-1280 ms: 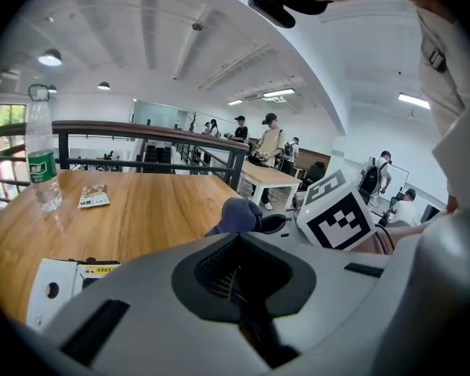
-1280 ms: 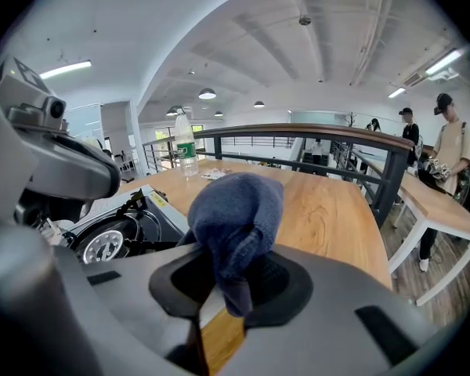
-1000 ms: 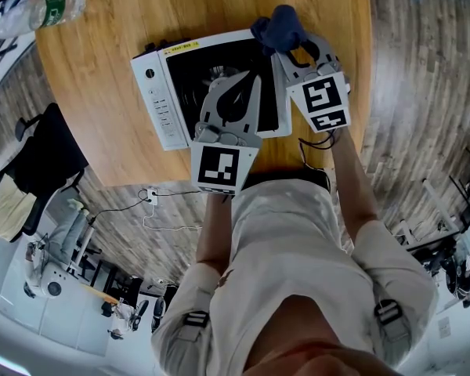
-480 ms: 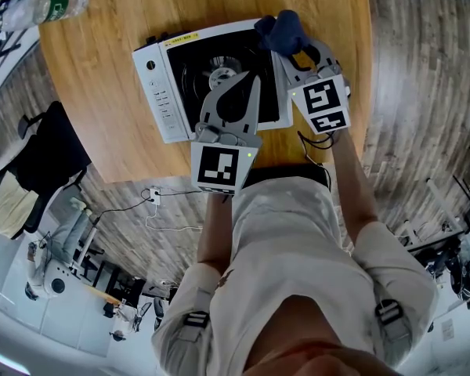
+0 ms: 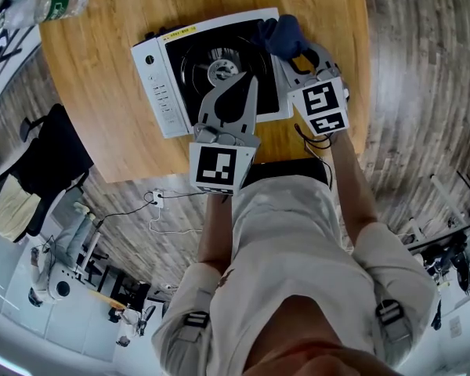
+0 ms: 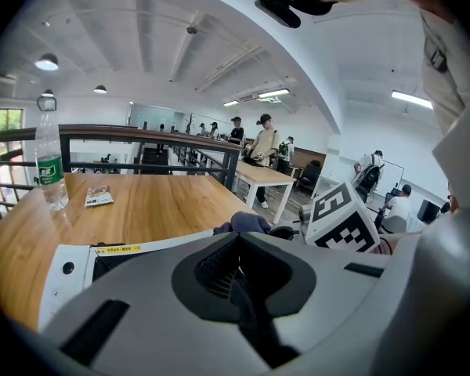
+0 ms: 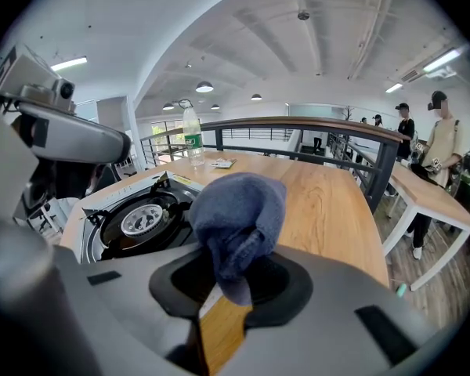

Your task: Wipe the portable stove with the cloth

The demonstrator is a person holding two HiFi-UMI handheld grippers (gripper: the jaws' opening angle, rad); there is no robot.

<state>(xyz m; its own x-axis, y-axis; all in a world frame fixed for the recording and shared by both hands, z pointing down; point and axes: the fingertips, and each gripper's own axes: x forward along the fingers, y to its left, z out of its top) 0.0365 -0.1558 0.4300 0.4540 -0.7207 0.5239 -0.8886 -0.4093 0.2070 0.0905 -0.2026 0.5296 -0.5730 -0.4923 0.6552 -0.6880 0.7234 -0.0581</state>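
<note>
Found the right claw (image 7: 223, 304) clamped on a bunched blue cloth (image 7: 239, 214), jaws part-way apart around the wad, with most of the fabric bulging out past the tips. Located the cloth at the far right corner of the stove (image 5: 158, 92), on or just over its edge; could not confirm contact with the surface. Found the left claw (image 5: 251, 84) fully closed and empty, lying over the near right part of the black stove top, tips just short of the burner (image 5: 222, 70). Noted the stove on the round wooden table (image 5: 94, 124), control panel to the left. Noted a water bottle (image 5: 51, 5) at the far left, well apart. Judged the step as wiping, with work at the right edge. Expect the next move to require pressing the cloth flat, dragging it left across the top and around the burner, and shifting the left claw out of that path.
</note>
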